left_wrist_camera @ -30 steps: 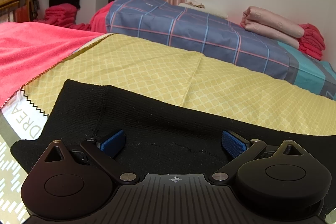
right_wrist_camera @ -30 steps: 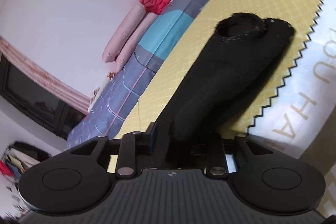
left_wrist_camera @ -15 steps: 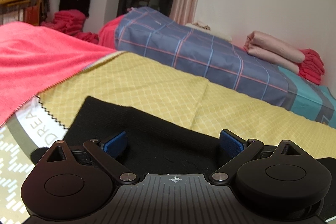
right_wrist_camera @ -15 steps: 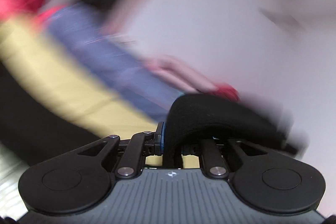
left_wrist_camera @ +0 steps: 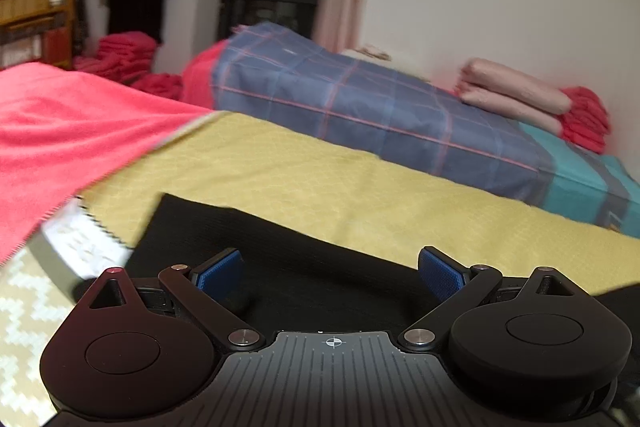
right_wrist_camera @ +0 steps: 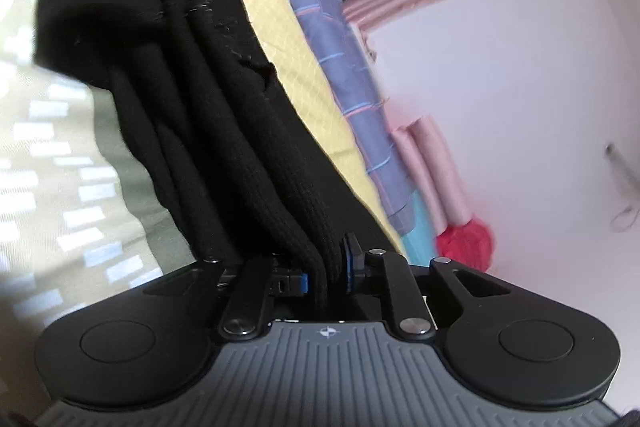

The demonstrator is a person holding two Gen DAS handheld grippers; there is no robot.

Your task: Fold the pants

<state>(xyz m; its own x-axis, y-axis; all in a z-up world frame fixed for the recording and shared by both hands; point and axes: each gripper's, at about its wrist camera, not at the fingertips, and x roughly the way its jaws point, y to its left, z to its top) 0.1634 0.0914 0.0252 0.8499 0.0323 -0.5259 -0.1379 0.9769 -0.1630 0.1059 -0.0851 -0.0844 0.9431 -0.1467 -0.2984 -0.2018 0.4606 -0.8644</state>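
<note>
Pants [left_wrist_camera: 304, 267] lie on the yellow sheet [left_wrist_camera: 320, 179] of the bed, black knitted cloth spread flat under your left gripper [left_wrist_camera: 331, 273]. Your left gripper hovers just above this flat part with its blue pads [left_wrist_camera: 219, 269] standing wide apart and nothing between them. I judge you keep it there so it can press or catch the lower layer when the folded part comes over.

Your right gripper [right_wrist_camera: 324, 277] has a bunch of the same pants [right_wrist_camera: 224, 131] between its jaws. Several ribbed layers run together into the narrow gap, and the blue pads press on them from both sides. The jaws are opening a little at this moment, yet the cloth is between them and I see it squeezed. The view is rolled on its side, so the bed runs nearly vertical in the picture; this fits with carrying one end of the pants across to lay it on the other end.

Beyond the yellow sheet you have a blue checked quilt [left_wrist_camera: 360, 99] and folded pink blankets [left_wrist_camera: 516, 95] by the wall, well apart from the work. A red towel [left_wrist_camera: 60, 123] lies at the left side, beside the sheet.

I think the fold is in progress, not finished, because the gathered end hangs from your right gripper and is not yet laid flat.
</note>
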